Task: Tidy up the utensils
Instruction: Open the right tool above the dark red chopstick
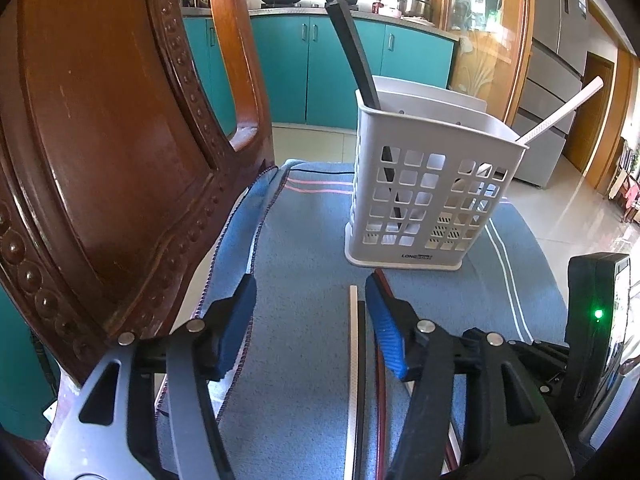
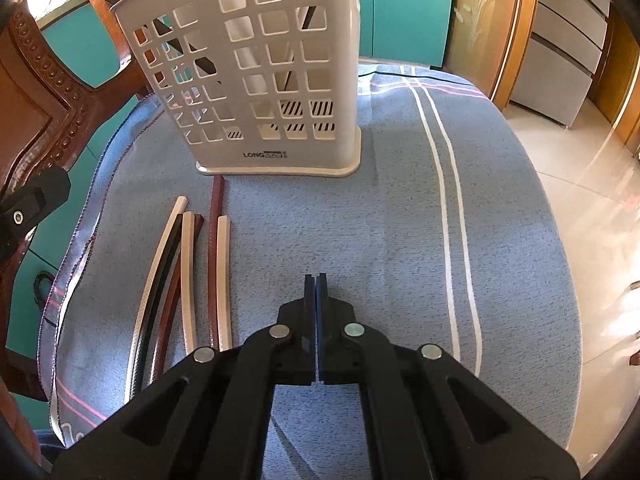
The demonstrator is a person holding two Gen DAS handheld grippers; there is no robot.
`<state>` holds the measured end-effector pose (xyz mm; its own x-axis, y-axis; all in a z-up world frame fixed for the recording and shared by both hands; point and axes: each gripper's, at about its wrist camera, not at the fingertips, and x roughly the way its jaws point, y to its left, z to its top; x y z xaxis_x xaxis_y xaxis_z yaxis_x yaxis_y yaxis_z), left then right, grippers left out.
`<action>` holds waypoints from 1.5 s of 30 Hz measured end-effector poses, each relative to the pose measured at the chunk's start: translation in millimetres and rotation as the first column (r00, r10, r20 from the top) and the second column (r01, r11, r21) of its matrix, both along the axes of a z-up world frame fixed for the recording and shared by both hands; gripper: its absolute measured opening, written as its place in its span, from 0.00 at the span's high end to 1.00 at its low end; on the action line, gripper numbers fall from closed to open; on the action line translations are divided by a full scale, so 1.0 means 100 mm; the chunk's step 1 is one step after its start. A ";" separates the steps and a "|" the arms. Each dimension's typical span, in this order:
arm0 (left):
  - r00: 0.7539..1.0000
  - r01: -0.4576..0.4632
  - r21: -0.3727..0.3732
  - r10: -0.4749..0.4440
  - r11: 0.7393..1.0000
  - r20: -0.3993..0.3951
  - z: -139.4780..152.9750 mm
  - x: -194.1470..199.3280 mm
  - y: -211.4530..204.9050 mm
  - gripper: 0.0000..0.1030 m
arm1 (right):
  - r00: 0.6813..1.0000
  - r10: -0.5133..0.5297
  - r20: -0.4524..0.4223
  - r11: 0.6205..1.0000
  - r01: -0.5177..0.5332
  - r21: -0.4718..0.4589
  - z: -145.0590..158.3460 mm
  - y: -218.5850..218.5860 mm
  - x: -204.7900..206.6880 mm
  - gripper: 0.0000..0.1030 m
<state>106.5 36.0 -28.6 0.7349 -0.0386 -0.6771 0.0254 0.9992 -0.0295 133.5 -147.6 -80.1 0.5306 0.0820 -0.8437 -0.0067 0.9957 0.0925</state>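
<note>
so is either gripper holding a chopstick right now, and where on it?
Neither. The left gripper is open over the loose chopsticks, pads clear of them. The right gripper is shut on nothing.

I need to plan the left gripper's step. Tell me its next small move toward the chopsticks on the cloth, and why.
Probably ease the left gripper down and close on the white chopstick lying between its open jaws. One black chopstick and one white one already stand in the white utensil holder, while several more lie loose on the blue cloth. The right gripper is shut and empty.
</note>
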 end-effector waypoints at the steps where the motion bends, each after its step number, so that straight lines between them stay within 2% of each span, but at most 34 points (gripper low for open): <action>1: 1.000 0.000 0.000 0.000 1.000 0.000 0.00 -0.01 0.00 0.44 | 1.000 0.001 0.000 1.000 -0.001 0.001 0.00 0.00 0.00 0.99; 28: 1.000 0.010 0.005 -0.010 1.000 -0.016 -0.08 0.01 -0.11 0.38 | 1.000 0.008 0.002 1.000 -0.008 -0.011 0.00 0.02 -0.01 0.97; 37: 1.000 0.010 0.006 -0.010 1.000 -0.020 -0.09 0.02 -0.13 0.37 | 1.000 0.022 0.006 1.000 -0.022 -0.007 0.00 0.07 -0.03 0.85; 41: 0.999 0.013 0.011 -0.012 1.000 -0.043 -0.13 0.06 -0.10 0.36 | 1.000 0.029 0.013 0.999 -0.029 -0.016 0.00 0.09 -0.04 0.69; 45: 0.995 0.001 -0.055 -0.007 0.998 -0.102 -0.20 0.13 0.08 0.36 | 0.998 0.057 0.024 0.996 -0.055 -0.077 -0.01 0.17 -0.04 0.66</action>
<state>119.5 44.2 -48.1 0.6619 -0.0809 -0.7452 0.0237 0.9959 -0.0870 129.0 -130.5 -81.1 0.5487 0.0483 -0.8347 -0.0639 0.9978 0.0157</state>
